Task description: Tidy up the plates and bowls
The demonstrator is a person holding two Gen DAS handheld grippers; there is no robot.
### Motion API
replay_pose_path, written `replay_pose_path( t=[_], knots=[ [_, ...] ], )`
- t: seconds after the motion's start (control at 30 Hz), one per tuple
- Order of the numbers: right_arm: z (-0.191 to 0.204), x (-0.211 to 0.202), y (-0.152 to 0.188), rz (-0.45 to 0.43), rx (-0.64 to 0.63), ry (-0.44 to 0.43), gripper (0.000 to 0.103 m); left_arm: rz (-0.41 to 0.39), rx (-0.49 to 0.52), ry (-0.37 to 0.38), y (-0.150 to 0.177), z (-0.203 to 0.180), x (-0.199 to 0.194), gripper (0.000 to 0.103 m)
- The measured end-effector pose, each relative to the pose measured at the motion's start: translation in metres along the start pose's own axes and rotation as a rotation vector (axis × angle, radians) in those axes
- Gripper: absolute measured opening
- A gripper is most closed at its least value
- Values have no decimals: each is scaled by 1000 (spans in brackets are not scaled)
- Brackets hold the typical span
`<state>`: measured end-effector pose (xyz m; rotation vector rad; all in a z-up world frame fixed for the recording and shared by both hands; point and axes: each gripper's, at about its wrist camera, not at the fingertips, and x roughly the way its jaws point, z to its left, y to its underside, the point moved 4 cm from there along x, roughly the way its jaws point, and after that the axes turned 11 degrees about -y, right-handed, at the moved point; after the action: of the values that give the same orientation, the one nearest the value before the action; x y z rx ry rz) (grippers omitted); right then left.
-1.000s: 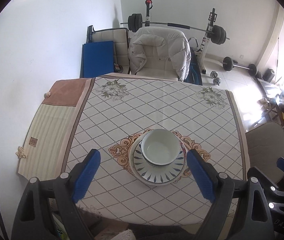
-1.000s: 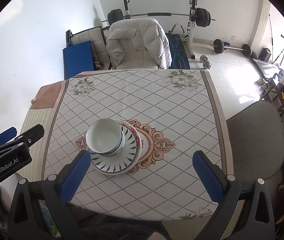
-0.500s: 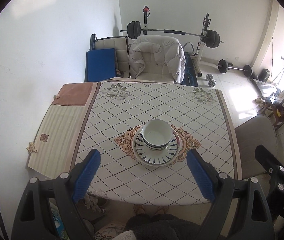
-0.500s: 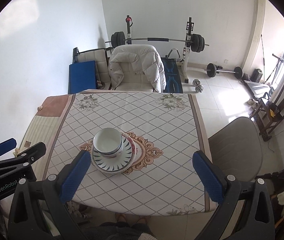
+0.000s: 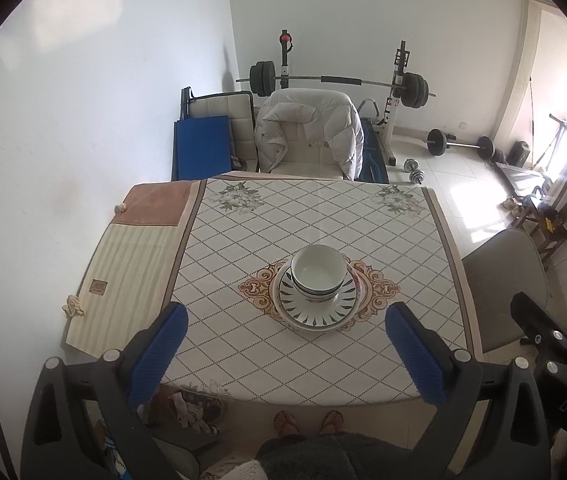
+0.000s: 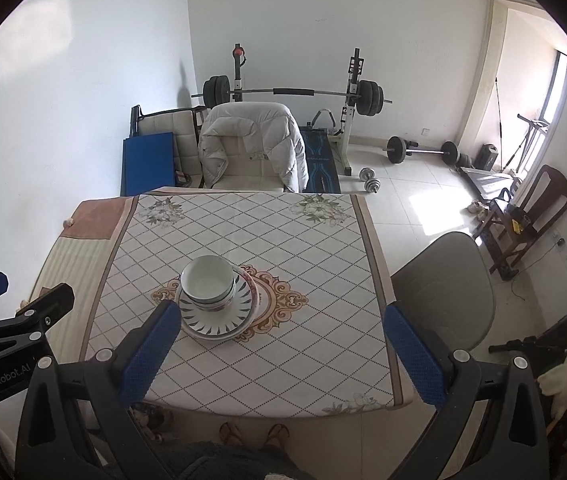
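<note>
Crockery sat as a single stack at the centre of the table [image 5: 267,216], on the ornate medallion of the diamond-patterned tablecloth [image 5: 323,208]. Count from the left wrist view: two plates, one with dark leaf-shaped marks round the rim [image 5: 317,307] lying on a second, red-edged plate [image 5: 357,286] that showed only at its right side. On them stood the bowls [image 5: 317,276]; the top one was white inside and empty, and the dark bands below its rim suggested at least two nested, though the exact number could not be told. The right wrist view showed the same stack [image 6: 217,300], offset to the left of that camera's axis.

Left gripper [image 5: 285,356]: jaws wide apart, nothing between the blue pads [image 5: 155,360], held above the near table edge and well apart from the stack. Right gripper [image 6: 279,354]: likewise spread wide and holding nothing; its left pad [image 6: 149,350] overlapped the stack's near-left edge in the picture, contact not evident.

One chair with a white padded jacket [image 5: 309,132] draped over it stood at the far side of the table; one grey chair [image 6: 443,292] stood to the right. One loaded barbell on its rack [image 5: 339,82] stood against the back wall.
</note>
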<state>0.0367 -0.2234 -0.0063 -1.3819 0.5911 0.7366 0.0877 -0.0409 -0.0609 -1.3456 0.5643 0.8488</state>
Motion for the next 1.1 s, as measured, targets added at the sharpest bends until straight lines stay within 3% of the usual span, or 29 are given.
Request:
replay_pose_path(
  t=[1.1],
  knots=[
    [14,-15,21,36,21,50,103,6,3,8,17,20,-13,101]
  ],
)
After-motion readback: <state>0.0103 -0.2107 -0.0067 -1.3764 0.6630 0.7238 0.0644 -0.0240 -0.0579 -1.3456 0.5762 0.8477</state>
